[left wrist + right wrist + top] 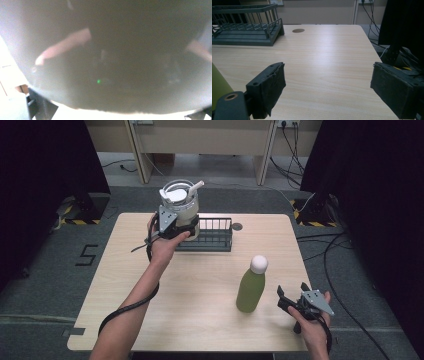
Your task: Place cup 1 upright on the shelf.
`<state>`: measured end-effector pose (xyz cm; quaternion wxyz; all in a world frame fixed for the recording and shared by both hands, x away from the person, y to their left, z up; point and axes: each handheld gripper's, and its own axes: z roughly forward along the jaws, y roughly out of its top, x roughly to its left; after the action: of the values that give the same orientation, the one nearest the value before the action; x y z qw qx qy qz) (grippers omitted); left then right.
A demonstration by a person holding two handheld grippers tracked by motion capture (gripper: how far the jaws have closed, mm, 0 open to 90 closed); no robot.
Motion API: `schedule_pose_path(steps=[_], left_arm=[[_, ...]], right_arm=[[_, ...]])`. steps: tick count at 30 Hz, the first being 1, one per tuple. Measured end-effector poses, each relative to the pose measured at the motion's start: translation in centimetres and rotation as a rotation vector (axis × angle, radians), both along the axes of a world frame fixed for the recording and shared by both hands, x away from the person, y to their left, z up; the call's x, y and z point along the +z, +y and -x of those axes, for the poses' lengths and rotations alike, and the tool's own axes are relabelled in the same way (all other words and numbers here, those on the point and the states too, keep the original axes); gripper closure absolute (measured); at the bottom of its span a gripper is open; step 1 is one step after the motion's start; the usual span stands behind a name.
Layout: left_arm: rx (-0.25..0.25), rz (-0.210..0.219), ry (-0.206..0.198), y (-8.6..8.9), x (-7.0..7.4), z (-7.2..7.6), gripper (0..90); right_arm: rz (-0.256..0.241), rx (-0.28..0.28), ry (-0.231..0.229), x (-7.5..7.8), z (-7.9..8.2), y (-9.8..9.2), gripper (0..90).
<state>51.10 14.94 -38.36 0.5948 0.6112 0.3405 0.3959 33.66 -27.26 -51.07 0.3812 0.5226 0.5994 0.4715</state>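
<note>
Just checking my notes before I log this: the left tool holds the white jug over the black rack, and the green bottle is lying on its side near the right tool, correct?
Not quite. In the high view the green bottle stands upright beside the right tool; the left tool does hold the white jug over the black rack.

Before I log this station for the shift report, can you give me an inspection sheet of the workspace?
Surface: light wooden table, with a small round dark spot near its far edge.
Job's things: white jug with a spout, held over the left end of the dark wire rack; green bottle with a white cap, upright, front right.
Clutter: nothing seen.
Grippers: left claw shut on the jug's side; right claw open, empty, right of the bottle and apart from it.
Cables: one trails from the left claw along the forearm; loose cables on the floor to the right.
Surroundings: grey floor, black curtains on both sides, wooden furniture behind.
</note>
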Motion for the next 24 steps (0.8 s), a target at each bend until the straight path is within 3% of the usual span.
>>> schedule_pose_path(steps=[14,24], left_arm=[[0.03,-0.029,0.009,0.2,0.1,-1.7,9.0],[0.06,-0.011,0.021,-0.1,0.0,-2.9,9.0]], right_arm=[[-0.001,0.002,-0.002,-0.1,-0.1,0.0,12.4],[-0.002,0.001,0.0,-0.1,0.0,-0.1,12.4]])
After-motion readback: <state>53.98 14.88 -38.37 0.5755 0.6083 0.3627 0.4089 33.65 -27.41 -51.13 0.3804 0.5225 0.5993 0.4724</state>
